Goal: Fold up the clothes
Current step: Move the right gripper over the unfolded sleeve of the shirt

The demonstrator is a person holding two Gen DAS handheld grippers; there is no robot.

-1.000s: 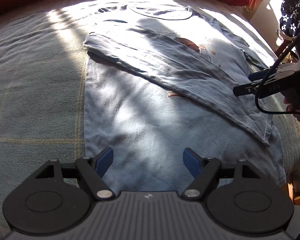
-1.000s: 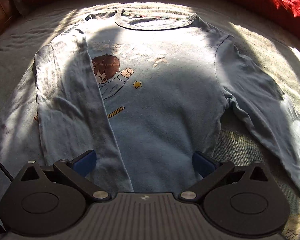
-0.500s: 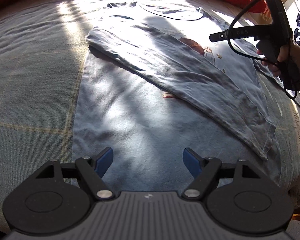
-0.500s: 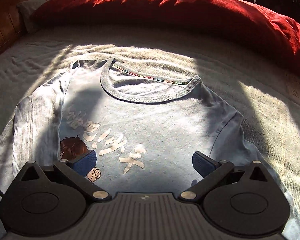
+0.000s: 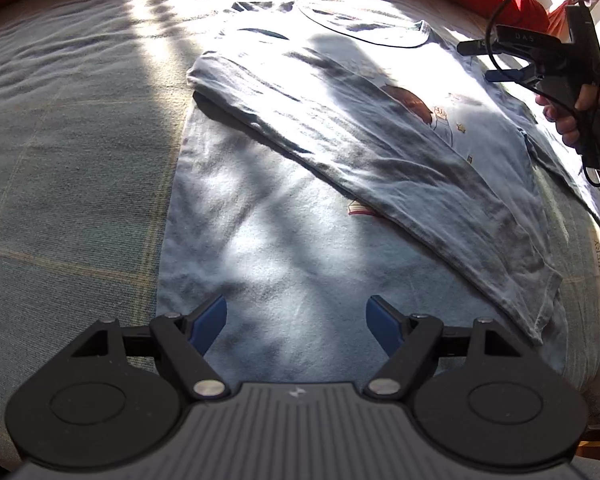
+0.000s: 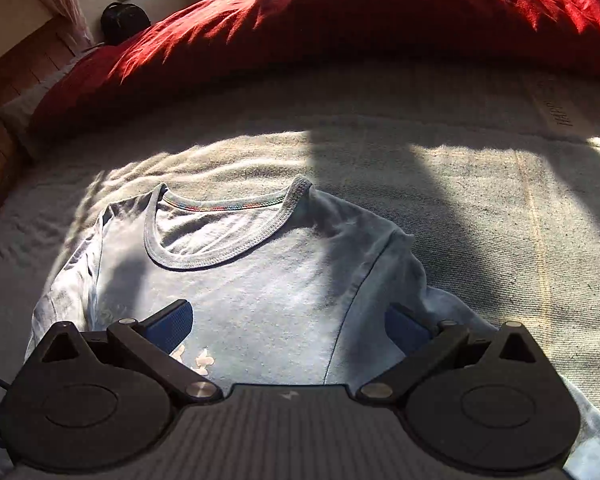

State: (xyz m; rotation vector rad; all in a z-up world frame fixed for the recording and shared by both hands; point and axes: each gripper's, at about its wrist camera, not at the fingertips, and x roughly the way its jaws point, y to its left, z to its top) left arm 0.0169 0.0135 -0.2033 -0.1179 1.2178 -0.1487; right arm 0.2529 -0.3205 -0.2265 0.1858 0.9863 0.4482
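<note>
Across the grey bedspread (image 5: 72, 184) lies the pale blue shirt (image 5: 284, 240), one sleeve (image 5: 400, 168) folded slantwise over its chest, part hiding the print. Its hem is cut off behind the left gripper (image 5: 296, 326), jaws spread, empty. Over the far shoulder, the right gripper (image 6: 288, 326) hangs spread, empty. Beyond the collar (image 6: 224, 240), bare bedspread runs to a red duvet (image 6: 340, 28).

Soft matt cotton shirt (image 5: 284, 248) — coarse woven bedspread (image 6: 480, 208) beneath.
</note>
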